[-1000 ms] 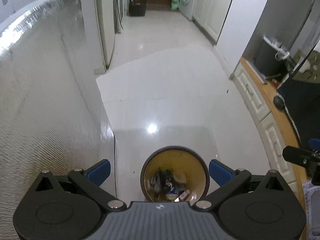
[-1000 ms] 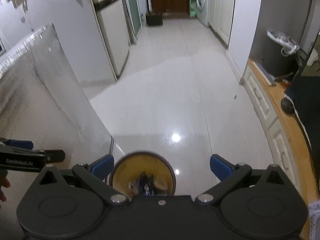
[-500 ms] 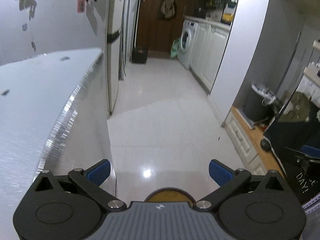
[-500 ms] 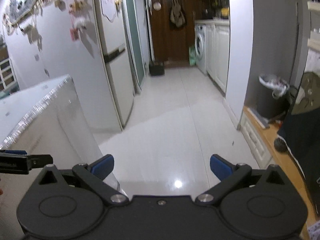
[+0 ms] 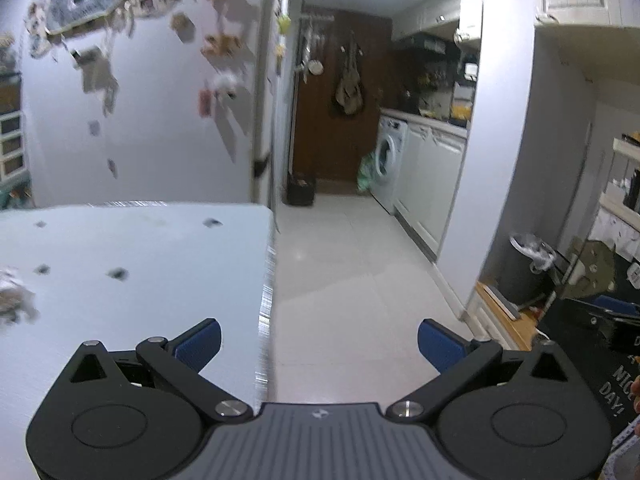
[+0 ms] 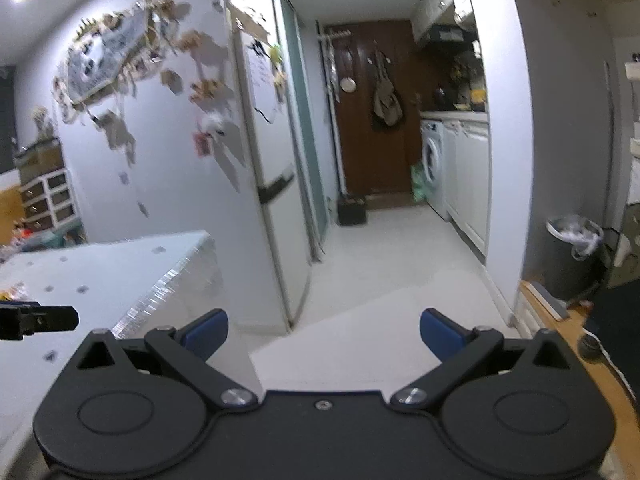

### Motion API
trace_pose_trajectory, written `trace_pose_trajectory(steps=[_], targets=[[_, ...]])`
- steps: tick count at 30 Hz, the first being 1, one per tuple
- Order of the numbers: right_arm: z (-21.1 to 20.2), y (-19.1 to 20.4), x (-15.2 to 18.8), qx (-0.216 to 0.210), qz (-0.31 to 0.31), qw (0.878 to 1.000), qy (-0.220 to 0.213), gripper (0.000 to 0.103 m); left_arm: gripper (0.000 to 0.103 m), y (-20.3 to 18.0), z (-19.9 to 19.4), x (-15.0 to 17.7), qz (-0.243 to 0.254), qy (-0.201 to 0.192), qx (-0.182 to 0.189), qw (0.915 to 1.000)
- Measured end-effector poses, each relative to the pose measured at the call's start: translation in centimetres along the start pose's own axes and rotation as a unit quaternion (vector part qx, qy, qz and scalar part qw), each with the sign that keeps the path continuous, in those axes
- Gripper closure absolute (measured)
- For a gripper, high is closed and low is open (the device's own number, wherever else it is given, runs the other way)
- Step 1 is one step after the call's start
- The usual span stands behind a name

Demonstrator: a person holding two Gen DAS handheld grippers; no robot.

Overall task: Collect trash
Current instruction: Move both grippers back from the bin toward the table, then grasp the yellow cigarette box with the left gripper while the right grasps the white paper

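My left gripper (image 5: 318, 342) is open and empty, held above the right edge of a white table (image 5: 140, 264). A crumpled piece of trash (image 5: 14, 298) lies at the table's far left, blurred. Small dark scraps (image 5: 118, 274) dot the tabletop. My right gripper (image 6: 323, 330) is open and empty, over the floor beside the table's corner (image 6: 120, 276). The left gripper's finger (image 6: 38, 322) shows at the left edge of the right wrist view. The yellow trash bin is out of view.
A white fridge (image 6: 272, 168) stands behind the table. A tiled floor (image 5: 352, 280) runs to a brown door (image 6: 372, 120) and a washing machine (image 5: 386, 164). A grey bin with a white liner (image 6: 572, 256) stands at right, near a wooden cabinet top (image 6: 560, 320).
Both grippers have tilted up from looking down at the yellow trash bin on the floor. The bin has dropped out of view and the tabletop and room have come into view.
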State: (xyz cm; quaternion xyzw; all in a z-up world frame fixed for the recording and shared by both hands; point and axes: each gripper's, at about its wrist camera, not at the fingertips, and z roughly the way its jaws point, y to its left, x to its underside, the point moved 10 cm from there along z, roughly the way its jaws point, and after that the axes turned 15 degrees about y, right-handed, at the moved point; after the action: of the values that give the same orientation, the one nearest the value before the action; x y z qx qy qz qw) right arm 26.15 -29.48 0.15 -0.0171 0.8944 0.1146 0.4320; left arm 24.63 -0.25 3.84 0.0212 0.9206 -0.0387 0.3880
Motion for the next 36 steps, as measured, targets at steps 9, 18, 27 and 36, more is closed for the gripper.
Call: trace_pose_trajectory(steps=[9, 18, 27, 36], targets=[[-1.8, 7.7, -2.0, -0.07, -0.023, 0.997, -0.036, 0.0, 0.0, 9.7, -5.7, -1.3, -0.007, -0.036, -0.081, 0.996], [-1.4, 17.7, -2.6, -0.114, -0.092, 0.987, -0.06, 0.0, 0.0, 21.2, -8.1, -1.5, -0.026, -0.041, -0.181, 0.9822], [2.0, 27.4, -2.6, -0.159, -0.163, 0.972, -0.052, 0.0, 0.0, 33.9, -5.5, -0.7, -0.101, -0.007, -0.23, 0.9678], [5.2, 36.8, -4.1, -0.202, -0.233, 0.951, -0.039, 0.0, 0.0, 43.2, -1.7, -0.8, -0.19, 0.006, -0.236, 0.9531]])
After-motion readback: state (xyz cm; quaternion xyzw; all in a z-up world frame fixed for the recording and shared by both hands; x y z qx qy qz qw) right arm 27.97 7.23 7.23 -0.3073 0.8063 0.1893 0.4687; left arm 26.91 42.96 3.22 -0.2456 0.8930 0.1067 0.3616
